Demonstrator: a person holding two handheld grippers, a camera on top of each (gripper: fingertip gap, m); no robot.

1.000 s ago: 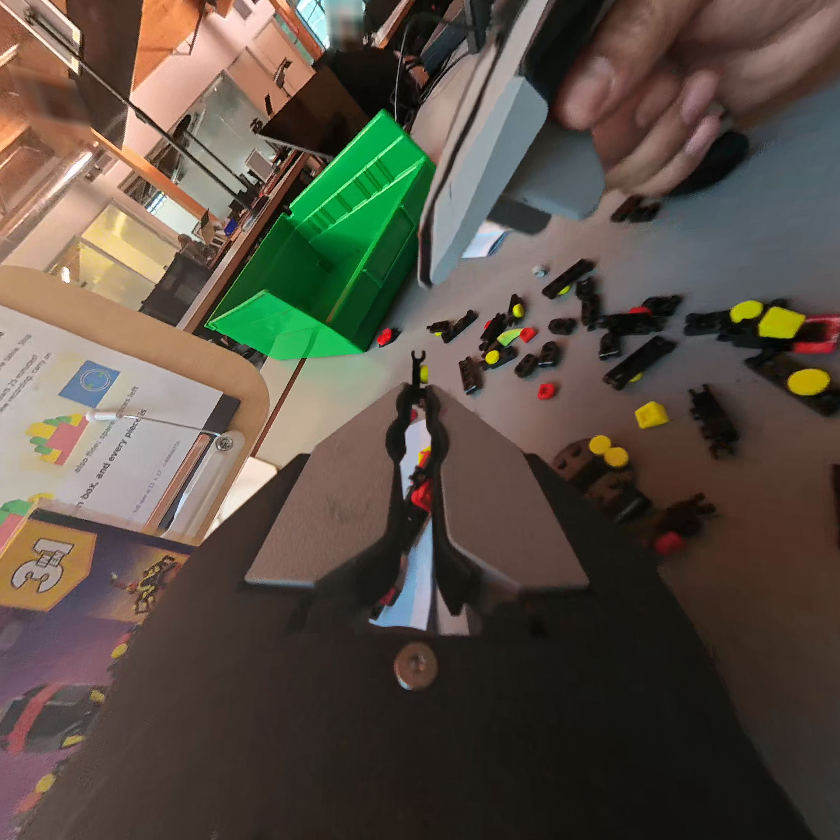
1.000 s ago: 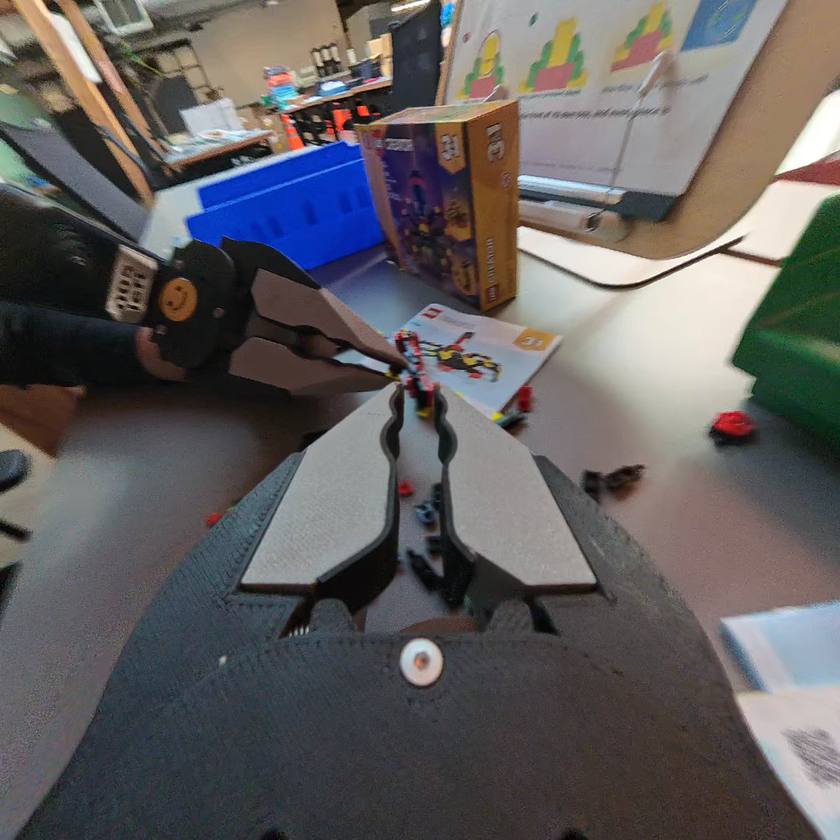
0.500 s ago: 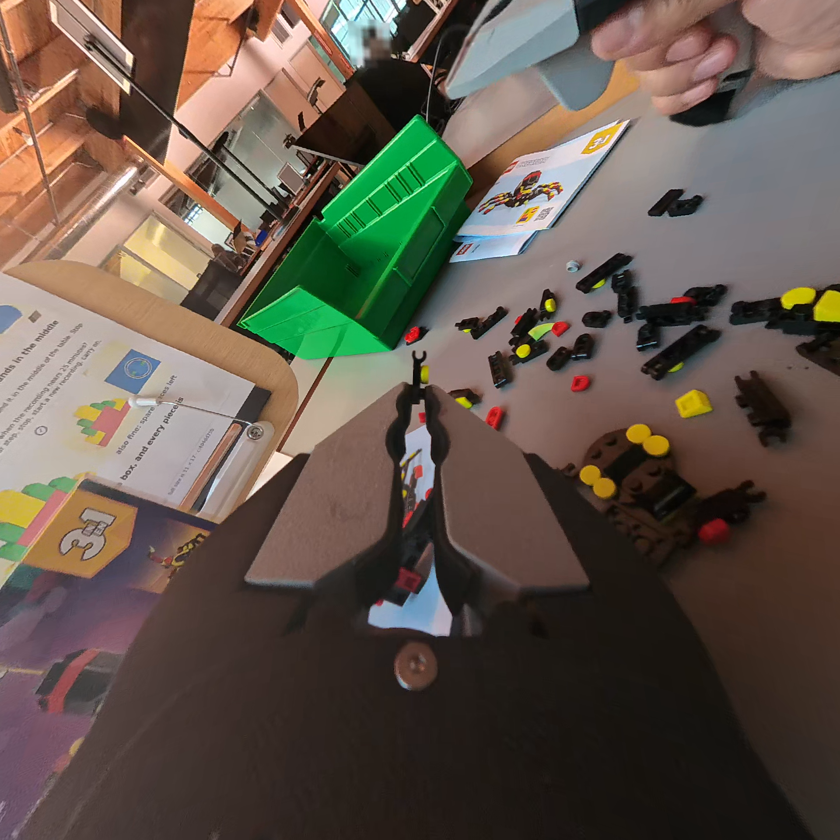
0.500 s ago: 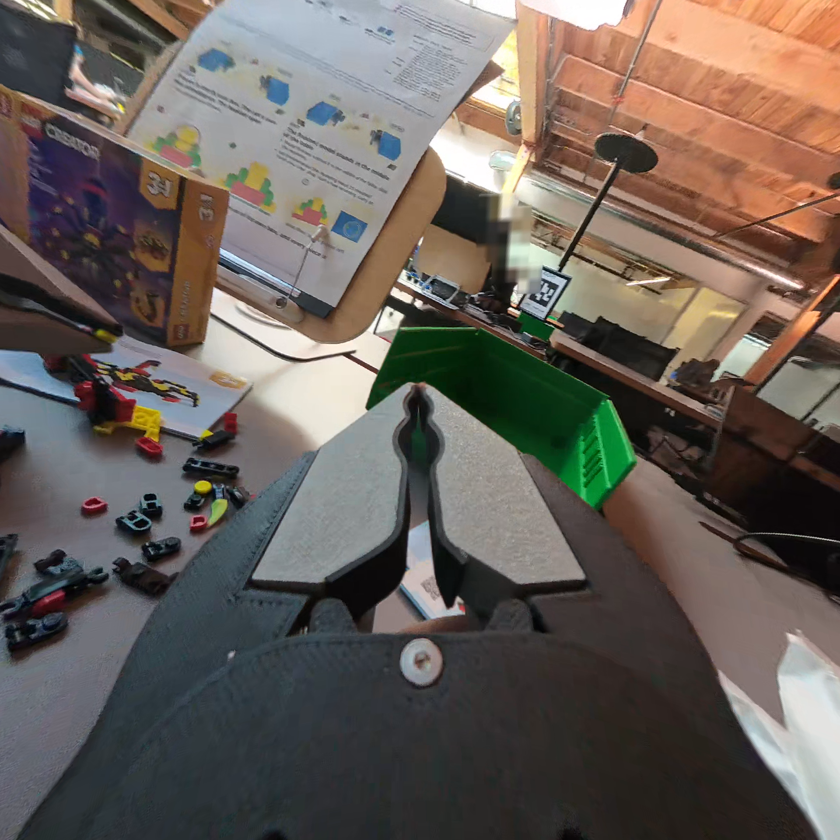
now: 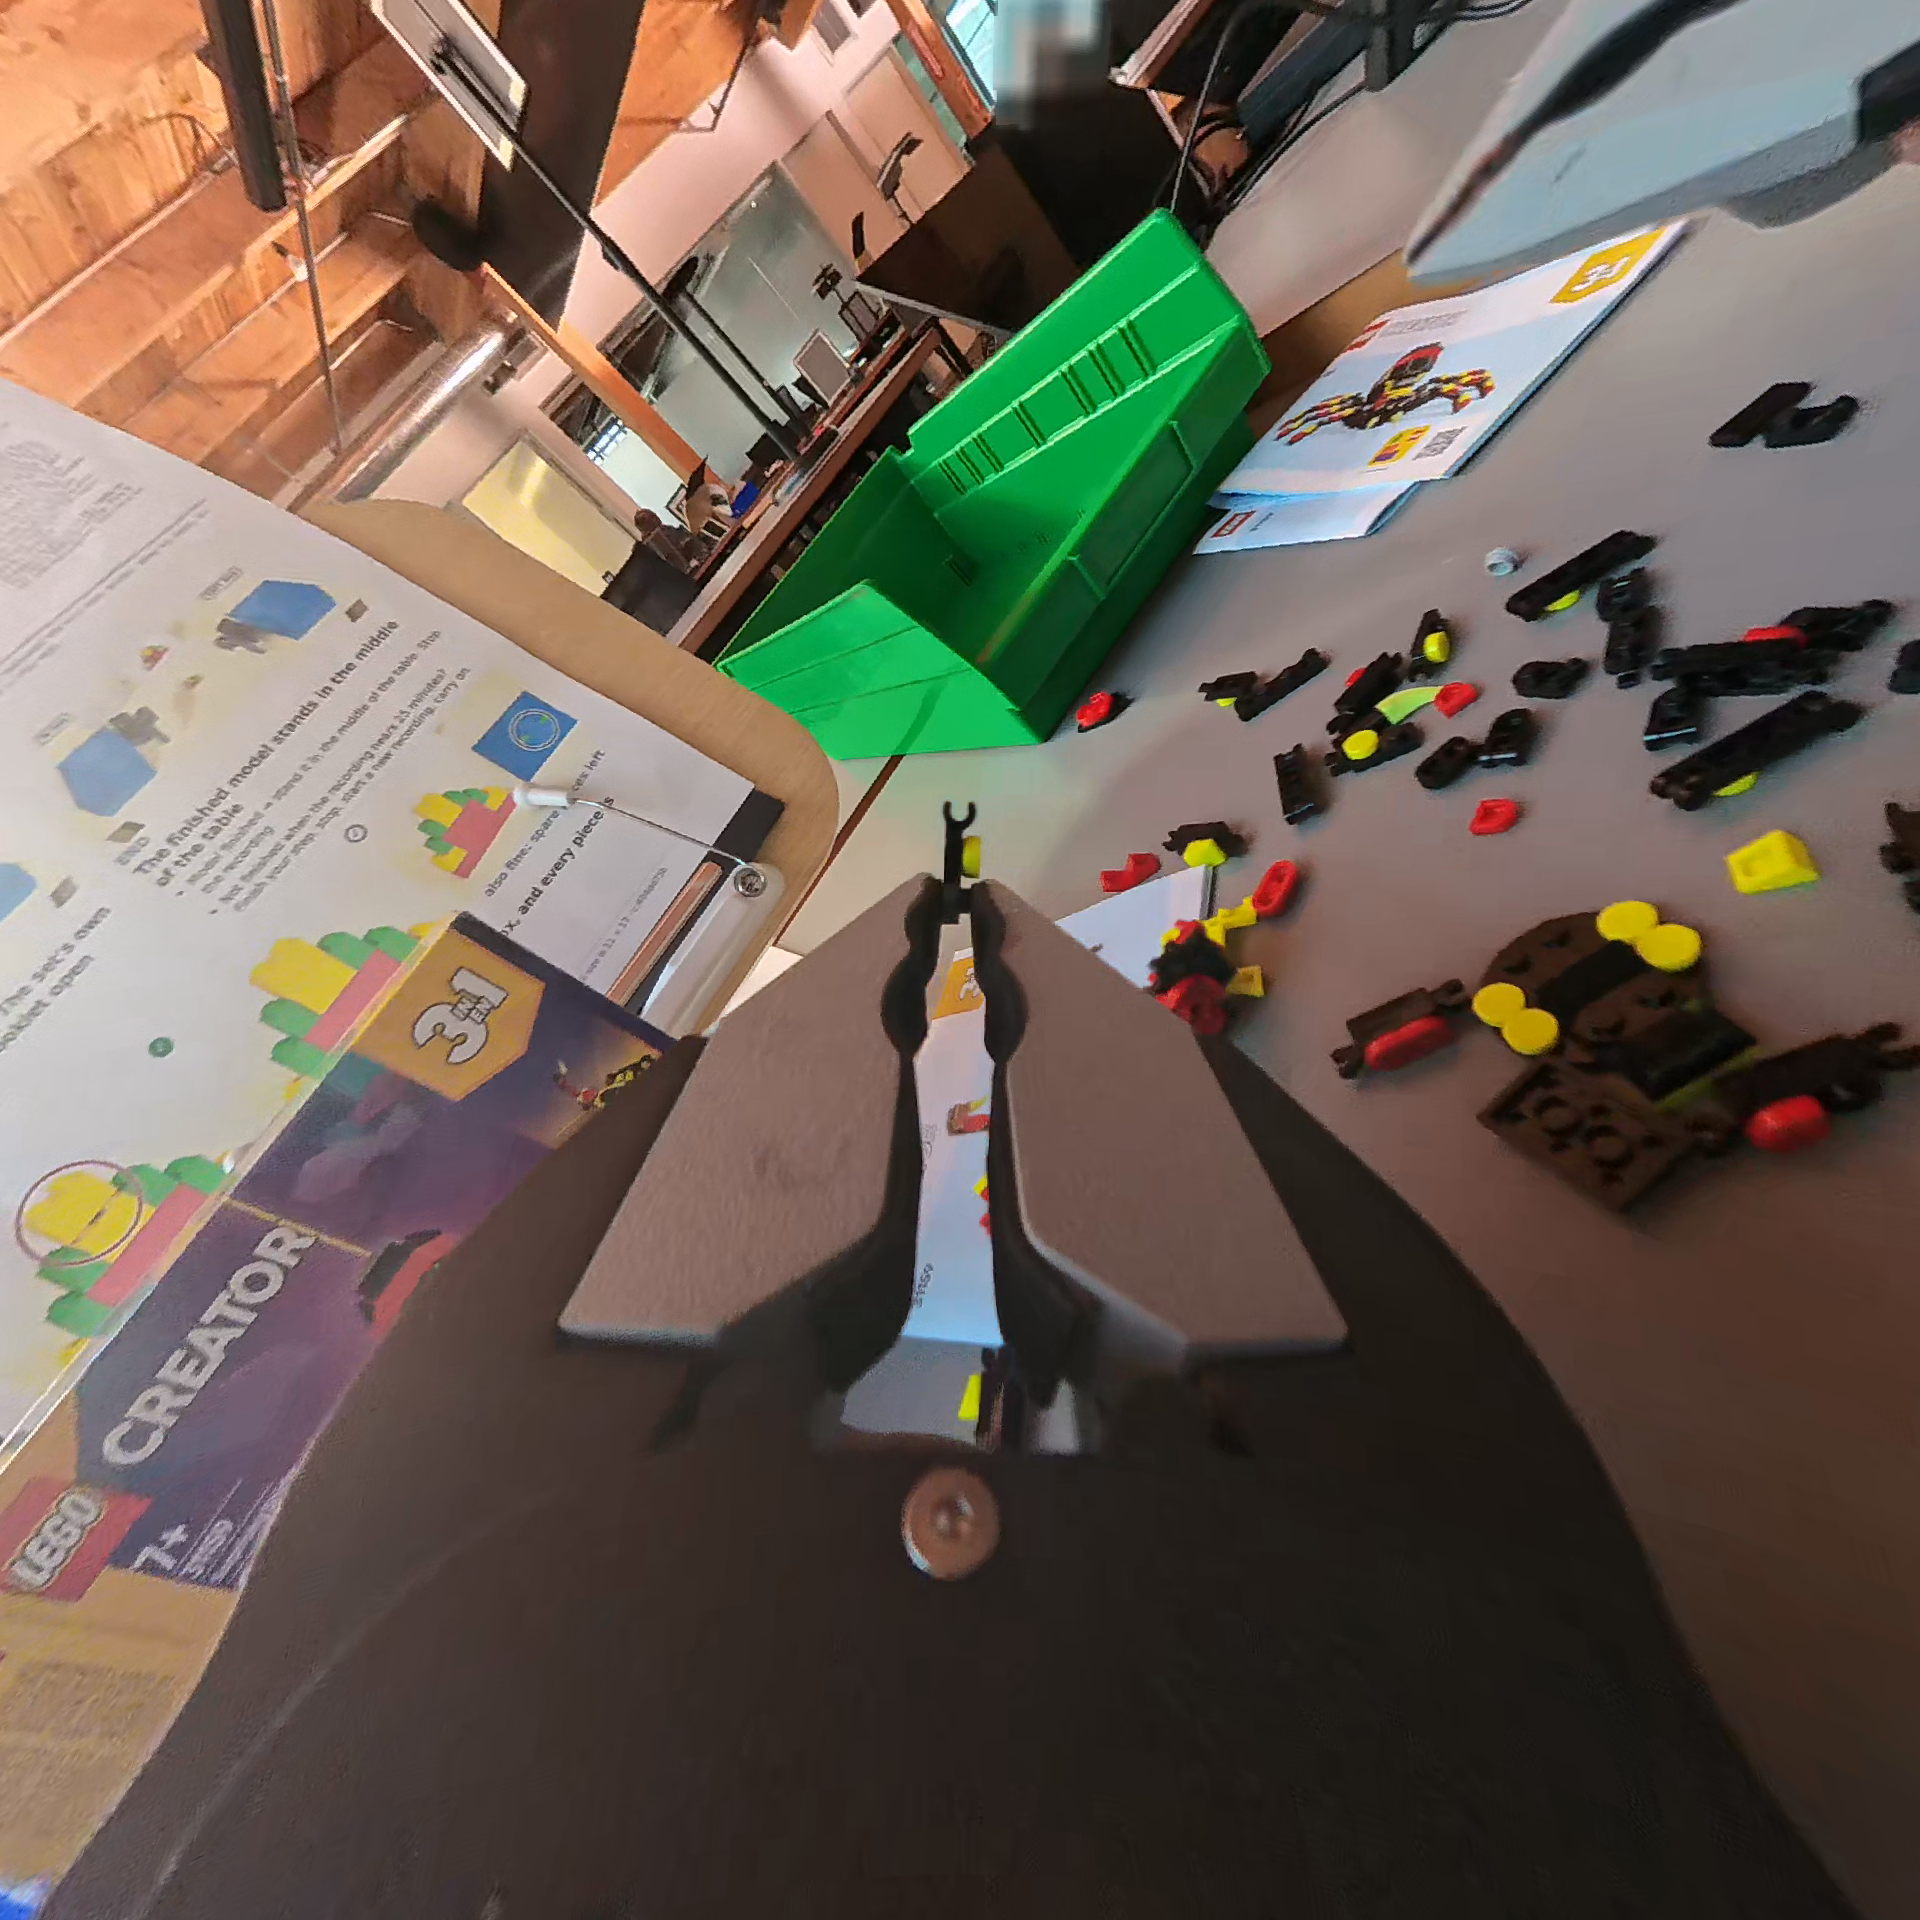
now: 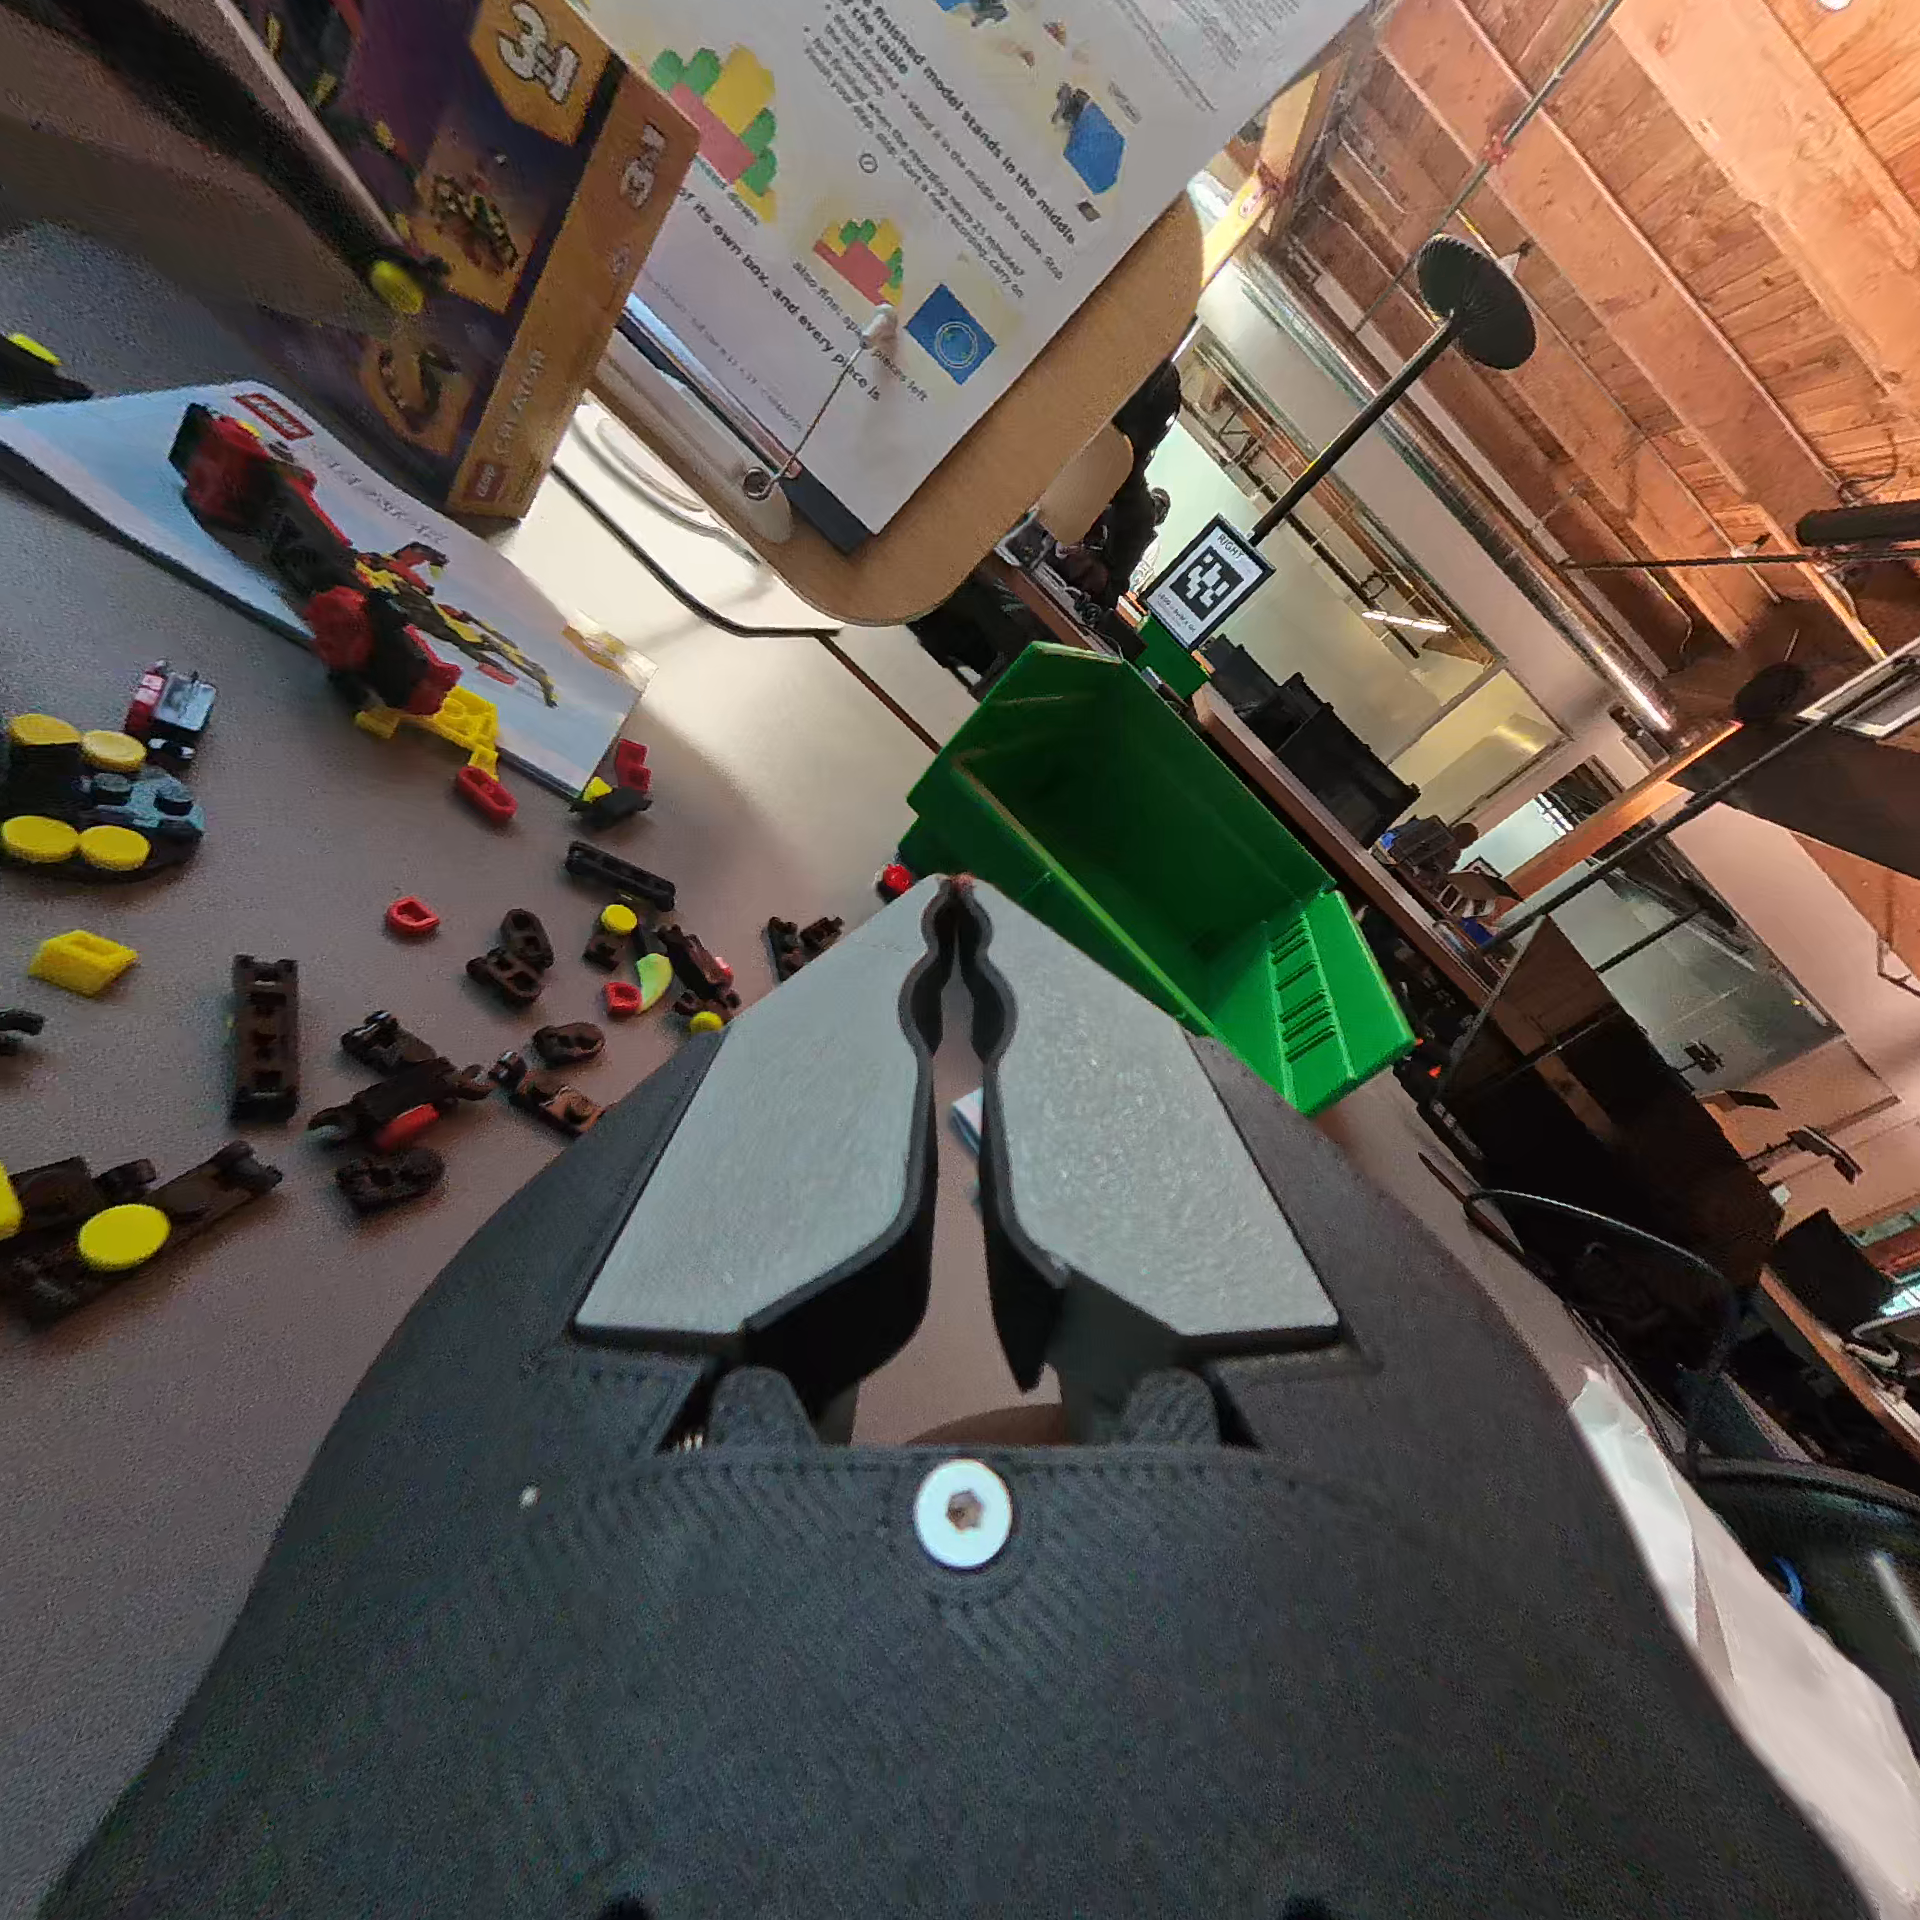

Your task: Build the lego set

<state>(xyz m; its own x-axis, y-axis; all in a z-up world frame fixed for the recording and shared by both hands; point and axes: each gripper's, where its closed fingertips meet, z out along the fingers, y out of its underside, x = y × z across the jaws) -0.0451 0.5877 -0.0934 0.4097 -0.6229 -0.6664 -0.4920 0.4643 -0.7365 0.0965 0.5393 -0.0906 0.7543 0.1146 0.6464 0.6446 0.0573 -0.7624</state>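
Lego clip piece (image 5: 957, 844), black with a yellow stud, sat pinched in the left gripper (image 5: 953, 902); the right gripper (image 6: 954, 891), jaws closed empty, probably needed a mating part next.

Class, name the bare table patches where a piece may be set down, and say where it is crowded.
Bare: table nearer than the brown model; also between green bin and booklet. Crowded: the loose pieces.

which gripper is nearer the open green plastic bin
Right. The right gripper points at the green plastic bin just beyond its shut tips; the left gripper, pinching a small black clip piece, sits farther back.
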